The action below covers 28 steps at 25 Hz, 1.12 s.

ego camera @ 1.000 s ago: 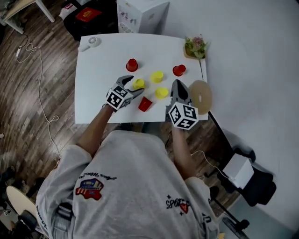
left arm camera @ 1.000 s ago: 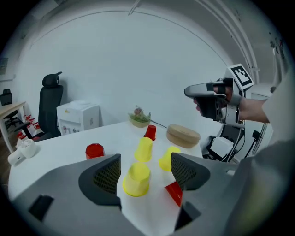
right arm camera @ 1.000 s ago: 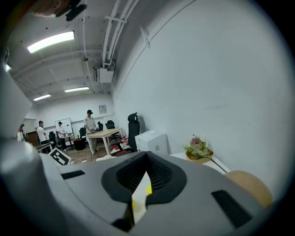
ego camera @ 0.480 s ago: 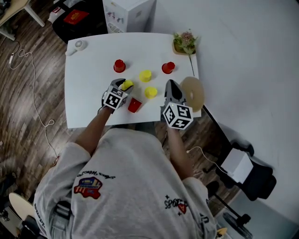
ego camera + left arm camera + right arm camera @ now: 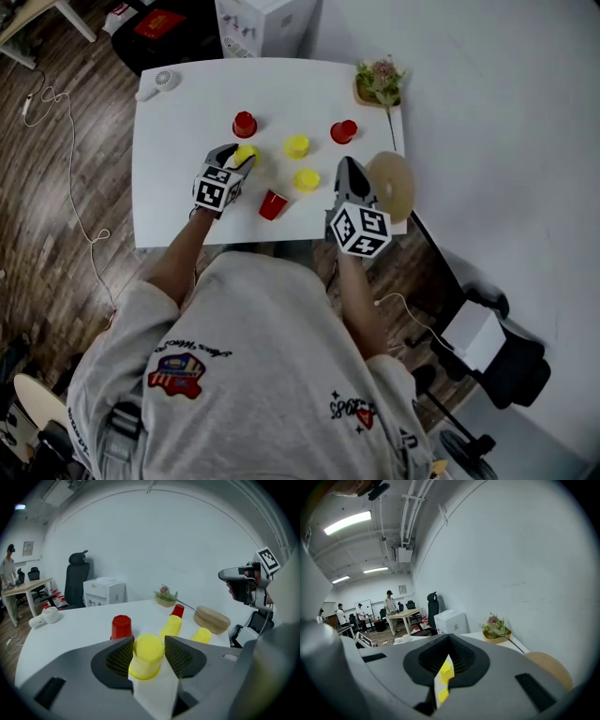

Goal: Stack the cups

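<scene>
Left gripper (image 5: 236, 157) has come in lower over the white table (image 5: 178, 202) since a second ago. Its jaws stood wide then and have just been closing. Both mesh pads now sit against the sides of a yellow cup (image 5: 148, 657). The cup is upside down, base on top, rim on the table (no gap under it that I can make out).

Left gripper view, beyond the held cup:
- an inverted red cup (image 5: 121, 626) just behind it
- a second yellow cup (image 5: 172, 625) and a third yellow cup (image 5: 202, 634) further right
- a far red cup (image 5: 177, 610) near the flower bowl (image 5: 165, 597)
- a round wooden disc (image 5: 212, 618) at the table's right edge

Right gripper (image 5: 345, 172) hangs over the front right of the table, just beside the wooden disc. Its jaws are all but together, with only a thin slit and nothing in it. Two yellow cups show through the slit, well beyond.

A near red cup (image 5: 273, 203) sits by the front edge between the grippers, closer to the left one. Its pose is unclear from above.
</scene>
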Motion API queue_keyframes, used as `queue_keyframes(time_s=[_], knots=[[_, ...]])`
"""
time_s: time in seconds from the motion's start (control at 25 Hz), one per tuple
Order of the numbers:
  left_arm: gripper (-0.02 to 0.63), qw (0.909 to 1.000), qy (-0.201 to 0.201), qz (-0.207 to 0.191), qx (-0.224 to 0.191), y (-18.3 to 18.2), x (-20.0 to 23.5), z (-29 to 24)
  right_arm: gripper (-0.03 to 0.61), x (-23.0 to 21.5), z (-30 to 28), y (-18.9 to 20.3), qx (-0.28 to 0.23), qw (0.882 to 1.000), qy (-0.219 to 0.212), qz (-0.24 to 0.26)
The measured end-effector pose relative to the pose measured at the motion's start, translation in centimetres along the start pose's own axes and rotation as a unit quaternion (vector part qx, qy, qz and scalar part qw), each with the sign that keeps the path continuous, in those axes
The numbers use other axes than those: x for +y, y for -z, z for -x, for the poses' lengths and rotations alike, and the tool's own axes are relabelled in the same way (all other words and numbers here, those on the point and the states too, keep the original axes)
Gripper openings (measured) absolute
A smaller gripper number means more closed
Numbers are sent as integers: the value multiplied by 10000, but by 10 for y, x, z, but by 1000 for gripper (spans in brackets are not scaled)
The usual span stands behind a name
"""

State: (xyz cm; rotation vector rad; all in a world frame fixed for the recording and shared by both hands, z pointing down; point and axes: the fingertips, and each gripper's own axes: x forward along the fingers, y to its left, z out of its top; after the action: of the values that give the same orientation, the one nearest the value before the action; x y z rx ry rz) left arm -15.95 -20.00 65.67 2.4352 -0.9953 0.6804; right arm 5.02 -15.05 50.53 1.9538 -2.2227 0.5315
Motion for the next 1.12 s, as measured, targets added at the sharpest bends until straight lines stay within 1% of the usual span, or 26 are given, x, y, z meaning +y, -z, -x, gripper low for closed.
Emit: queue_keyframes(time_s=[0.16,0.32,0.44,0.56,0.72,0.88,1.0,1.12], knots=[[210,9991,-336,251,-33,7,35,19,-3,9,-1,2,-8,10000,-66,-7],[210,9965,-677,483,62,22,69,35,-3,16,-3,4,-5,9999,-111,-15],[210,9941,-830,686,93,33,86,46,-3,22,-4,3,-2,9999,-146,5],[210,9925,-910,807,111,41,94,52,-3,24,-3,1,-7,9999,-160,42],[210,9923,-905,844,76,46,96,56,-3,24,-1,0,7,9999,-148,70],[210,9933,-865,757,118,46,94,53,-3,24,-1,1,13,9999,-125,52],[227,9929,-917,762,46,42,97,56,-3,24,-3,2,21,9999,-111,31],[232,9930,-971,677,0,34,98,60,-3,24,-5,3,18,9999,-110,11]])
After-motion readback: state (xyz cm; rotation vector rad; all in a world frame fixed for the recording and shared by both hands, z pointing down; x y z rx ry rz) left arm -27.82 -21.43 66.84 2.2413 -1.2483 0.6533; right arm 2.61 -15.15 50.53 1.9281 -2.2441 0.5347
